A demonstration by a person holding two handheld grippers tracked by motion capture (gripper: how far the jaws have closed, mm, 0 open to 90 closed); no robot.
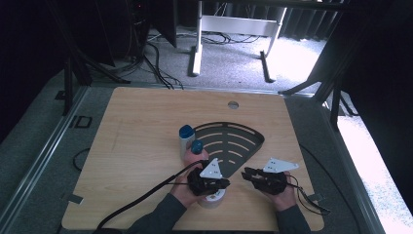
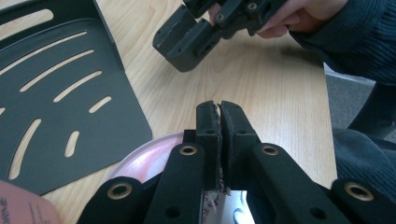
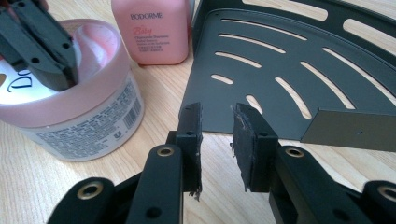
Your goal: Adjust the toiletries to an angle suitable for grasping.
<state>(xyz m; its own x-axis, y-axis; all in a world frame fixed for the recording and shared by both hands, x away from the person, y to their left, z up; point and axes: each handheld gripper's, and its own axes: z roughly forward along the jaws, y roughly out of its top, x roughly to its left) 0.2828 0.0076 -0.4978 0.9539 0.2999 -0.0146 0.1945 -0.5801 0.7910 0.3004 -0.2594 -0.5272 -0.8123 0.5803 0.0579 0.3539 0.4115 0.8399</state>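
My left gripper (image 2: 219, 109) is shut with nothing between its jaws. It hovers over or rests on the pink lid of a squat white jar (image 3: 70, 107); contact is unclear. In the high view the left gripper (image 1: 220, 184) covers the jar (image 1: 213, 198) near the front edge. My right gripper (image 3: 217, 122) stands open with a narrow empty gap, low over the wood at the near corner of a dark slotted corner shelf (image 3: 289, 60). Its fingertips point at the left gripper from close by in the high view (image 1: 247, 173). A pink bottle (image 3: 152, 30) stands behind the jar.
The dark shelf (image 1: 229, 141) lies flat mid-table. Two blue-capped bottles stand at its left edge: a pale one (image 1: 186, 135) and the pink one (image 1: 197, 147). The wooden table (image 1: 136, 126) has a round hole (image 1: 233, 104) near the far edge. Cables trail off the front.
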